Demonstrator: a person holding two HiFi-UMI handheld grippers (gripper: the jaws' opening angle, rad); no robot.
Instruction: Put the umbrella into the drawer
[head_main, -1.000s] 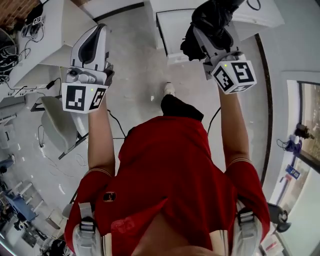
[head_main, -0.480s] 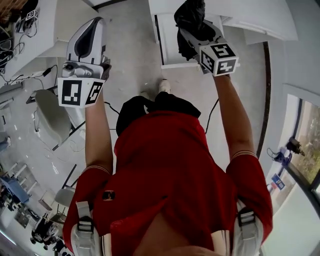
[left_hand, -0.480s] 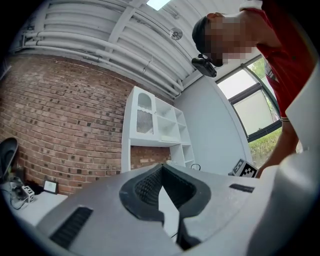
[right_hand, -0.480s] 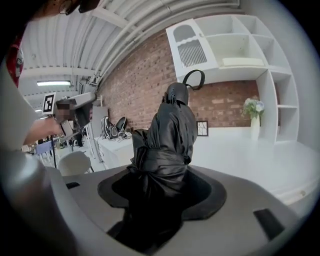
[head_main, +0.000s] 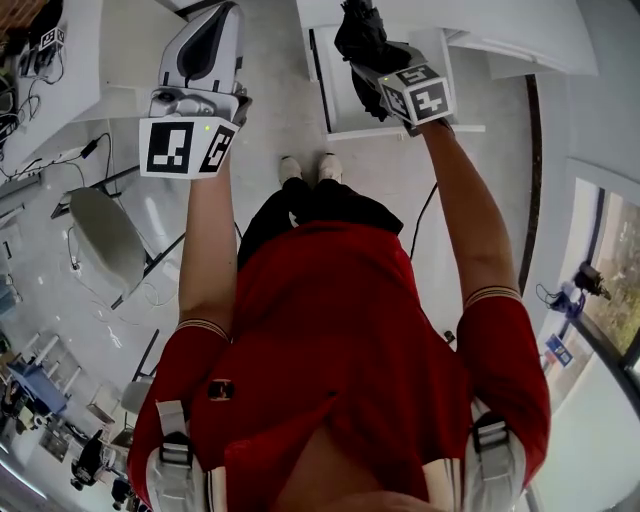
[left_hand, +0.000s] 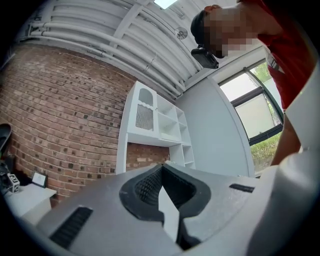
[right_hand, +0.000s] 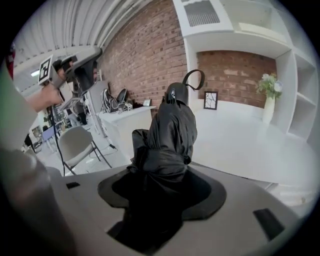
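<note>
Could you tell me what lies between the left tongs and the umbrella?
Head view: only bare floor and the rim of the white drawer lie between left tongs and umbrella.

No word, number or brand can be read in any of the views. The left cube (head_main: 190, 148) on the left gripper (head_main: 220, 12) and the right cube (head_main: 417, 93) on the right gripper (head_main: 362, 45) carry only black-and-white square patterns, not letters. On the red shirt (head_main: 340, 330) there is a small dark patch (head_main: 220, 391), too small to read. In the right gripper view a framed picture (right_hand: 210, 100) shows a dark drawing, with no writing that can be made out
</note>
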